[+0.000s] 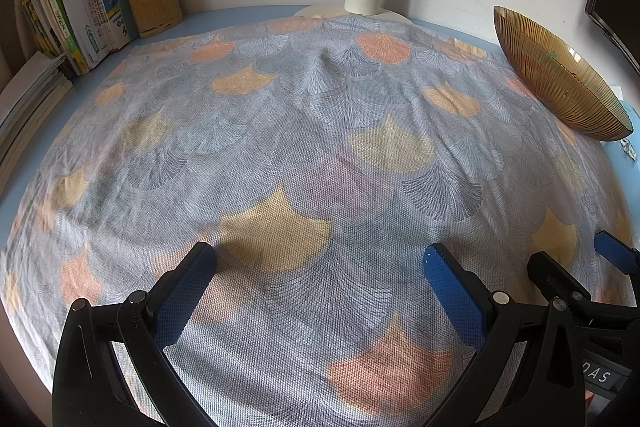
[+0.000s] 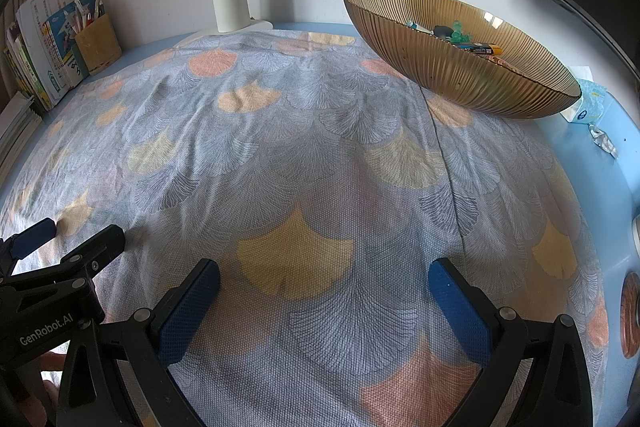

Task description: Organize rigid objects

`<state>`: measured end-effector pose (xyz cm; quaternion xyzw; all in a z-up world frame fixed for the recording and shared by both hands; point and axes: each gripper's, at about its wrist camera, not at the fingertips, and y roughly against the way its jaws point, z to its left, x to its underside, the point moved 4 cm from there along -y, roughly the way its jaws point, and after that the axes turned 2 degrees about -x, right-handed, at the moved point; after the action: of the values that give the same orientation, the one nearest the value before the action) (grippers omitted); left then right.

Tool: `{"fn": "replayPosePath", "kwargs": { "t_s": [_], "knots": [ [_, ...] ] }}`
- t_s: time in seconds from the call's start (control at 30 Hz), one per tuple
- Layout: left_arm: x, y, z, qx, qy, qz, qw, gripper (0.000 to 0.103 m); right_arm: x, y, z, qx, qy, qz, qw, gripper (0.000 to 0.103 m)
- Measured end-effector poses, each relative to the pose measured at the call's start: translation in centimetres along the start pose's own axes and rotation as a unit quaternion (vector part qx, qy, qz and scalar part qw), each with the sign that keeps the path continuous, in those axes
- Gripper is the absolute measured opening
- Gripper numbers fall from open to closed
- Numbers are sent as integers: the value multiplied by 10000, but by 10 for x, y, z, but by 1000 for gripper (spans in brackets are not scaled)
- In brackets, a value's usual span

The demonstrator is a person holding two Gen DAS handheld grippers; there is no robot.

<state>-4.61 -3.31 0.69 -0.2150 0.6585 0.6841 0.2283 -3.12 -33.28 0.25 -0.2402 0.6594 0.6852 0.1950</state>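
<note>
Inside the amber ribbed glass bowl: battery, small green and black bits already gathered. Nothing loose near the bowl on the leaf-print cloth. Left gripper, right gripper: fingers apart, empty. Seemingly near finished.

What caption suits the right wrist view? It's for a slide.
Open right gripper hovers over the cloth; bowl of small items sits beyond, left gripper alongside.

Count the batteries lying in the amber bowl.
1 clearly visible: a black-and-yellow battery near the right inner wall of the amber bowl. Others may hide beneath the rim.
</note>
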Motion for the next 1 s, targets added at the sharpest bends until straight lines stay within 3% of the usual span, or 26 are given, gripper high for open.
{"fn": "replayPosePath", "kwargs": {
  "t_s": [1.0],
  "knots": [
    [0, 2, 0, 9, -5, 8, 10000, 103, 0, 0, 0, 1, -2, 0, 10000, 103]
  ]
}}
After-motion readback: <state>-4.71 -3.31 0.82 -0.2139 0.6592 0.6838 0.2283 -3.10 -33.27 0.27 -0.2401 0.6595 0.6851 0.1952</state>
